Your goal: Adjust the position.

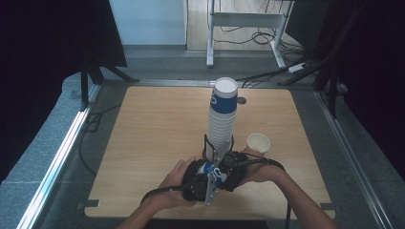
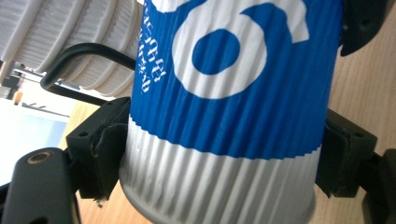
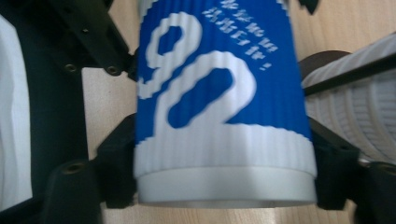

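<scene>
We've got the left gripper (image 2: 219,158) clamped on the blue-and-white ribbed cup (image 2: 224,116) and the right gripper (image 3: 224,172) clamped on its opposite flanks, near the tabletop (image 1: 143,143) front edge, likely to pull it apart from the stack (image 1: 222,119); contact with the stack is hidden.

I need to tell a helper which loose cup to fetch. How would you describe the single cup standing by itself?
On the wooden table, look just right of the tall blue-and-white cup stack. The single cup stands there upright and open: short, plain pale, with no blue print.
</scene>
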Demonstrator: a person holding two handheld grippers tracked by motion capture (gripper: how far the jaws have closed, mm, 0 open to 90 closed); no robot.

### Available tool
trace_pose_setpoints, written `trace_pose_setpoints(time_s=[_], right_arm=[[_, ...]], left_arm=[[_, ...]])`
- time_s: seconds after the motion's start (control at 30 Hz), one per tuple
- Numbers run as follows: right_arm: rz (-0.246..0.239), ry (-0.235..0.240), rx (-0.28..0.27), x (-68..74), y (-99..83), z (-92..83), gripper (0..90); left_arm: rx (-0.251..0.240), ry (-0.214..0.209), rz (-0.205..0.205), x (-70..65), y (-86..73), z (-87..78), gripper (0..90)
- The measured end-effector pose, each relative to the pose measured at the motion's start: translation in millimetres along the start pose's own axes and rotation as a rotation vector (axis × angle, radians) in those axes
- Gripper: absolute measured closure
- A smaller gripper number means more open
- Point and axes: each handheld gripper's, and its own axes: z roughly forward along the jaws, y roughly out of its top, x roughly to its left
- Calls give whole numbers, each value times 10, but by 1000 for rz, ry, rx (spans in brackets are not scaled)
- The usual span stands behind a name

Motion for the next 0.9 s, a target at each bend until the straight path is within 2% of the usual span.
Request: trace_pose_setpoints(time_s=[0.07,0.1,0.13,0.17,0.2,0.23,0.27,0.33,0.4,0.5,0.73,0.8,0.9], right_arm=[[-9,-4,4,5,3,8,275],[-10,-4,2,5,2,6,277],[-9,-5,-2,4,-1,4,279],[-9,-3,-7,3,-5,3,279],[-7,-3,-14,3,-11,1,280],[-8,-5,-22,4,-19,-3,282],[-8,-11,-38,5,-33,-10,282],[-2,-20,-65,4,-64,-36,282],[8,-18,-104,-2,-105,-70,282],[29,-19,-176,-5,-187,-131,282],[73,-64,-304,15,-323,-192,282],[84,-68,-326,17,-349,-195,283],[106,-78,-376,17,-398,-192,282]], left_arm=[[1,-3,-2,-1,-6,0,167],[-35,-3,-47,-25,-9,24,165],[-2,-6,-9,4,-7,4,161],[-4,-11,-15,9,-7,5,156],[-32,-6,-49,-9,-9,23,149],[-13,-12,-33,13,-10,8,139],[-14,-19,-43,19,-9,4,88],[-48,-34,-87,38,-25,-14,35],[-76,-50,-126,70,-44,-50,31],[-127,-65,-210,140,-78,-112,23],[-185,-87,-342,271,-154,-236,24],[-202,-97,-380,305,-180,-268,25],[-242,-118,-461,351,-226,-313,28]])
